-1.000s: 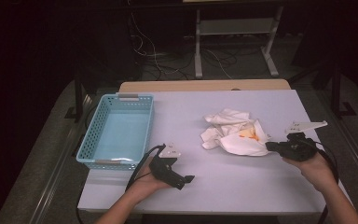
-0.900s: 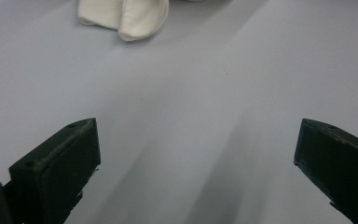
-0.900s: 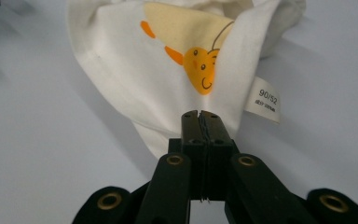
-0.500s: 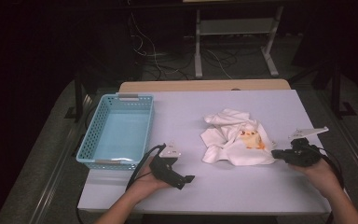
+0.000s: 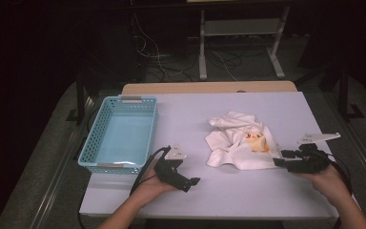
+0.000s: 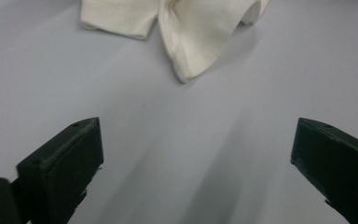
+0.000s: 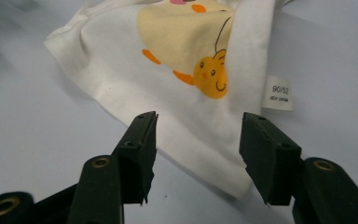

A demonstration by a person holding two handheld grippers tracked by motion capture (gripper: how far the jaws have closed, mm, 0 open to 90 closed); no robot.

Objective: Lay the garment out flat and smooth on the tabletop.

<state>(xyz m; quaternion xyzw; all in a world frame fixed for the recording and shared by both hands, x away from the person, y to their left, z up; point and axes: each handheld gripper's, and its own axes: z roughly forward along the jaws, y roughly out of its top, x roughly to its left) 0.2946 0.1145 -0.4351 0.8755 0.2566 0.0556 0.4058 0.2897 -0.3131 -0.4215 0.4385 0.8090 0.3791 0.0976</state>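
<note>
Right gripper (image 5: 280, 159), high view: held low at the table's (image 5: 228, 191) right side, jaws just opened, tips at the near right edge of the white garment (image 5: 238, 143), which lies crumpled right of centre. Left gripper (image 5: 193, 181) rests near the front edge, beside the blue basket (image 5: 119, 133).

Left gripper view: jaws stand wide apart over bare table, nothing between them; garment (image 6: 191, 32) lies well ahead.

Right gripper view: jaws part-open, not pressing; garment's hem (image 7: 200, 135) with the chick print lies between them, size label (image 7: 278, 92) alongside.
</note>
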